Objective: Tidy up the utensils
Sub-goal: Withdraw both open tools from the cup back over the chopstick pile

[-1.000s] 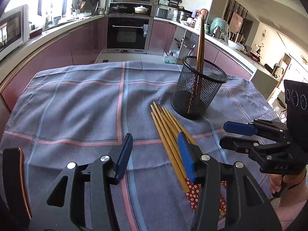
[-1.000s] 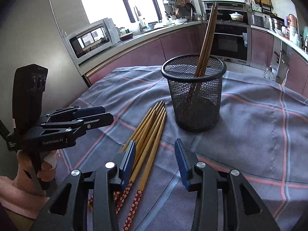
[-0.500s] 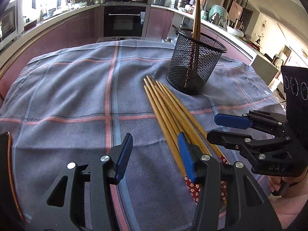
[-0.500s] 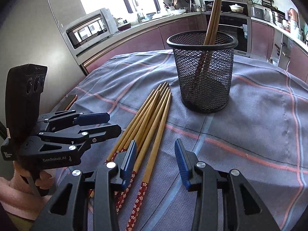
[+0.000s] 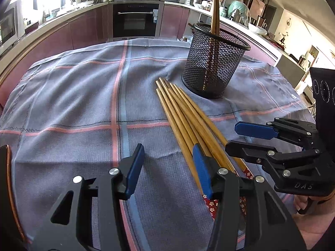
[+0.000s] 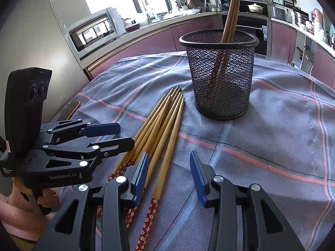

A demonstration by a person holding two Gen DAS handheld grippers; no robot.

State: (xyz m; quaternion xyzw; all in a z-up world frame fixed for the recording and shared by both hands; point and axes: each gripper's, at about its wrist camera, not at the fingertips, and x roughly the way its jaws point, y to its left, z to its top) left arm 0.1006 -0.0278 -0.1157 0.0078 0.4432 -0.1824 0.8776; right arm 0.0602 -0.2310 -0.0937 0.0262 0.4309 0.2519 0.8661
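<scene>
Both my claws, left point(image 5: 168, 165) and right point(image 6: 169, 175), gape wide and hold nothing; loose chopsticks point(image 6: 159, 133) lie between them, the mesh cup point(image 6: 222, 77) standing just beyond with two chopsticks point(image 6: 230, 21) inside

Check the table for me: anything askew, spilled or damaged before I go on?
Nothing looks damaged or spilled. The loose chopsticks lie in a fanned bundle on the cloth beside the upright mesh holder, which already holds two chopsticks. The cloth shows a small wrinkle near the left gripper.
</scene>
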